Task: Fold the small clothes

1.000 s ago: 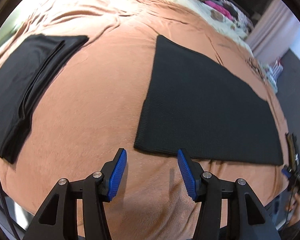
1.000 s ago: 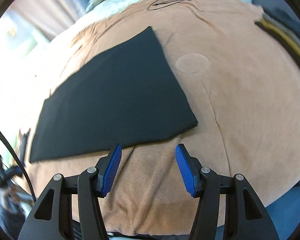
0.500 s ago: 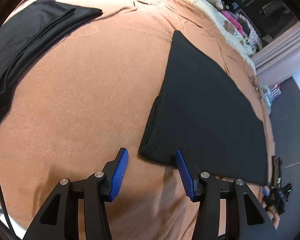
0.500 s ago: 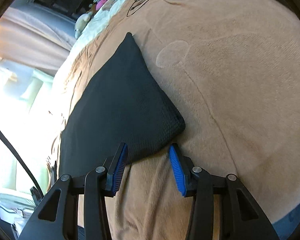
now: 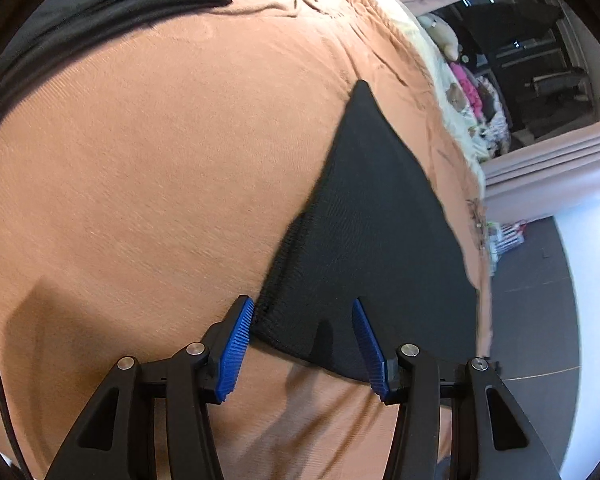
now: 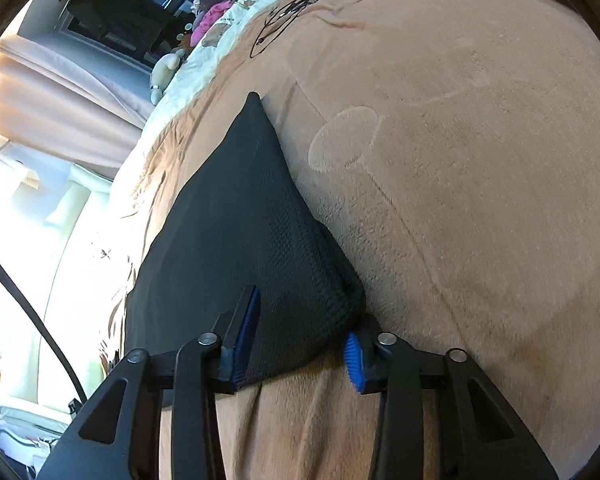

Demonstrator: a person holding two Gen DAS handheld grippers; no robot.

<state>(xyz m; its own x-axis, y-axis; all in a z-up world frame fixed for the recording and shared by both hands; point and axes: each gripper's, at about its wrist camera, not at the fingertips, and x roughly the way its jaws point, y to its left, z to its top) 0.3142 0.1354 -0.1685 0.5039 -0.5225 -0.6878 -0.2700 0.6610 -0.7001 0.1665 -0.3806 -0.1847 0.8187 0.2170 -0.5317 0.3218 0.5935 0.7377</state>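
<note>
Black knit, flat on the bed: the black cloth [image 5: 372, 240] lies spread on the brown blanket [image 5: 140, 200], and both claws are at its near edge, one at each near corner. At the cloth's near left corner the left gripper [image 5: 300, 336] stands about half open, its blue pads [image 5: 236, 340] straddling the corner; the left pad sits just beside the cloth's hem, the right one over the fabric, and neither looks to be pressing yet, so nothing is held there. At the cloth's near right corner the right gripper [image 6: 300, 344] is closing, with the bunched corner of the cloth between its jaws; the corner bulges up between the pads, though whether they bite already I cannot tell for certain, it looks close but not clamped. Beyond the cloth's left side, well apart from it, a folded black garment [image 5: 80, 12] lies in a neat stack on the blanket, so by my reading one piece is done. This cloth is still at full spread, no fold made in it. What is left, I judge: secure both near corners, lift, carry them over to the far edge, then halve again and set it with the stack.
</note>
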